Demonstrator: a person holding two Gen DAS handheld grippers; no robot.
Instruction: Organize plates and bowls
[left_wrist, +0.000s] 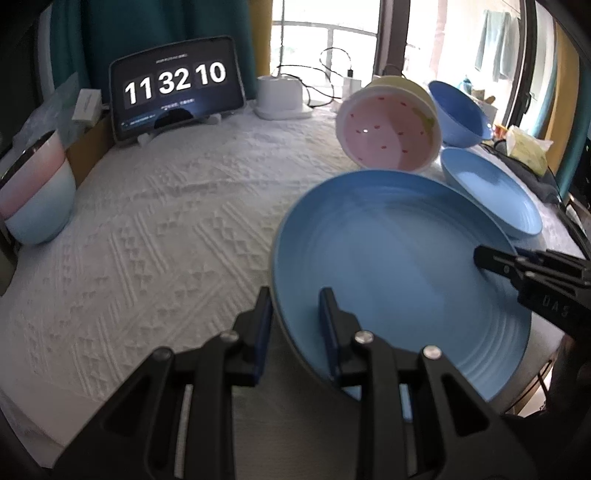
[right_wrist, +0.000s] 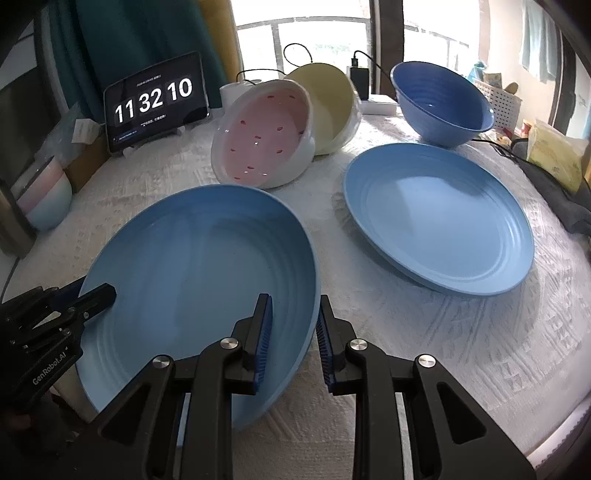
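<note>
Plates and bowls are spread over a table under a white textured cloth (right_wrist: 424, 350). Largest and nearest is the big blue plate (right_wrist: 199, 280), tipped up off the cloth with both grippers at its rim. A second blue plate (right_wrist: 439, 218) lies flat just beside it, with a dark blue bowl (right_wrist: 439, 103) behind that. A pink-lined bowl (right_wrist: 262, 140) lies on its side, leaning against a yellow bowl (right_wrist: 332, 110), and a pink-and-blue bowl (left_wrist: 37, 192) stands apart at the table's left edge.

I judge the big plate stiff, glossy and breakable, likely slippery on its glaze, so the ribbed rim is the place to grip, from opposite sides.

The left gripper (left_wrist: 295, 332) straddles the rim, its jaws narrowly spread with one pad inside the plate and one outside; whether the pads actually press I cannot tell. The right gripper (right_wrist: 293, 339) stands the same way at the opposite rim, and a thin gap shows beside the outer pad, so it looks loose rather than pinching.

The plate's underside and near edge are hidden behind the grippers. Small print on the clock tablet (right_wrist: 155, 107) is unreadable.
</note>
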